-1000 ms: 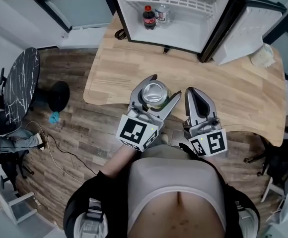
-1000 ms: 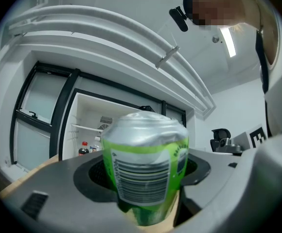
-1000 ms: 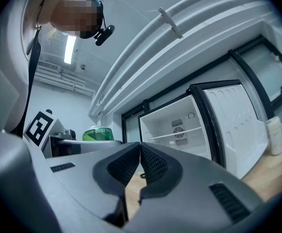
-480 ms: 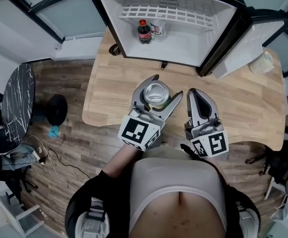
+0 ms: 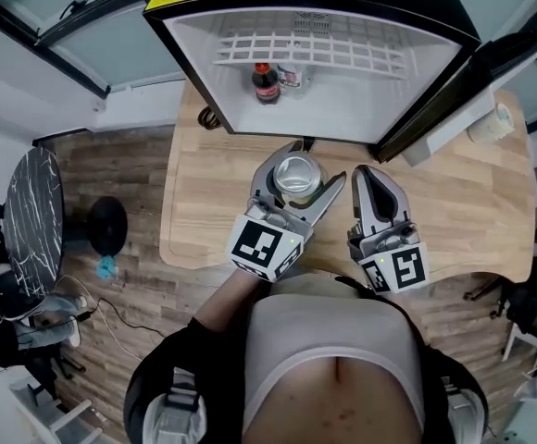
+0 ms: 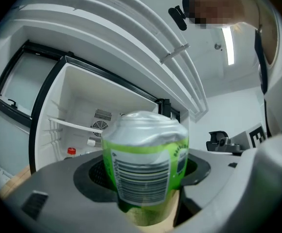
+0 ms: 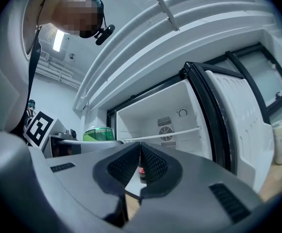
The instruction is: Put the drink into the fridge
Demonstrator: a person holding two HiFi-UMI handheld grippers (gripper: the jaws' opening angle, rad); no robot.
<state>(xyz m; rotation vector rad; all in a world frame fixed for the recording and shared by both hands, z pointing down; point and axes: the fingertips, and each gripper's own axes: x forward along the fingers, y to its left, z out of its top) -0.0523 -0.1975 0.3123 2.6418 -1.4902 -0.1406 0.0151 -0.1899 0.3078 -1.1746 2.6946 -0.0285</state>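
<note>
A green drink can point(image 5: 297, 175) with a silver top stands upright between the jaws of my left gripper point(image 5: 298, 167), which is shut on it. It fills the left gripper view, the can point(image 6: 146, 166) in front of the open fridge point(image 6: 90, 125). My right gripper point(image 5: 376, 185) is beside it on the right, jaws pressed together and holding nothing. The small fridge point(image 5: 361, 91) sits on the wooden table point(image 5: 213, 211) straight ahead, its door point(image 5: 472, 86) swung open to the right. Inside stand a cola bottle point(image 5: 264, 83) and a clear bottle point(image 5: 292, 75) under a wire shelf point(image 5: 310, 52).
A white roll point(image 5: 491, 123) rests on the table right of the fridge door. A dark marble side table point(image 5: 32, 206) and a black stool base point(image 5: 106, 225) stand on the wood floor to the left. Cables and a teal object point(image 5: 107, 266) lie on the floor.
Both grippers and the can have moved forward toward the fridge, which now looms larger and closer in the head view. The grips are unchanged.
</note>
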